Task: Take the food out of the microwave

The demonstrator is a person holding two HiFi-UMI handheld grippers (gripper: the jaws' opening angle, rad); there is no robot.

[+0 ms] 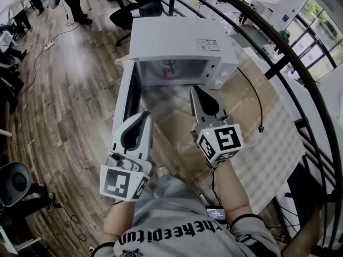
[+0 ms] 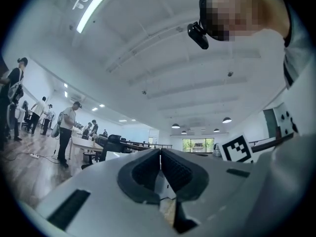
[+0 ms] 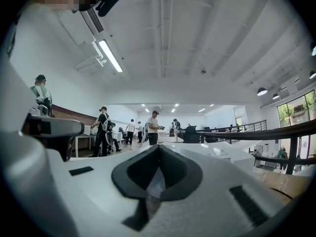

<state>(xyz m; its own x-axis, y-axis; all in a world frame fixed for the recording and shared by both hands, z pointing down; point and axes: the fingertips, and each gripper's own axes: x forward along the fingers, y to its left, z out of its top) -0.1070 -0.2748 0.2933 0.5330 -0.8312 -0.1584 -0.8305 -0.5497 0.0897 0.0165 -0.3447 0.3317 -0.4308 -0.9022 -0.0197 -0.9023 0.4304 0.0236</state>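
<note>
A white microwave (image 1: pixel 182 39) stands at the far end of the wooden table (image 1: pixel 252 116), its door (image 1: pixel 127 98) swung open to the left. Inside the cavity a pale item with a red mark (image 1: pixel 170 68) shows dimly; I cannot make out what it is. My left gripper (image 1: pixel 146 115) is shut and empty, just in front of the open door's lower edge. My right gripper (image 1: pixel 194 89) is shut and empty, its tip close to the cavity's front right. Both gripper views tilt upward at the ceiling, with the left gripper (image 2: pixel 160 154) and the right gripper (image 3: pixel 158 149) closed on nothing.
A black cable (image 1: pixel 256 103) runs from the microwave across the table's right side. A dark railing (image 1: pixel 300 63) curves along the right. Wooden floor (image 1: pixel 64 106) lies to the left, with office chairs (image 1: pixel 134 7) and people beyond.
</note>
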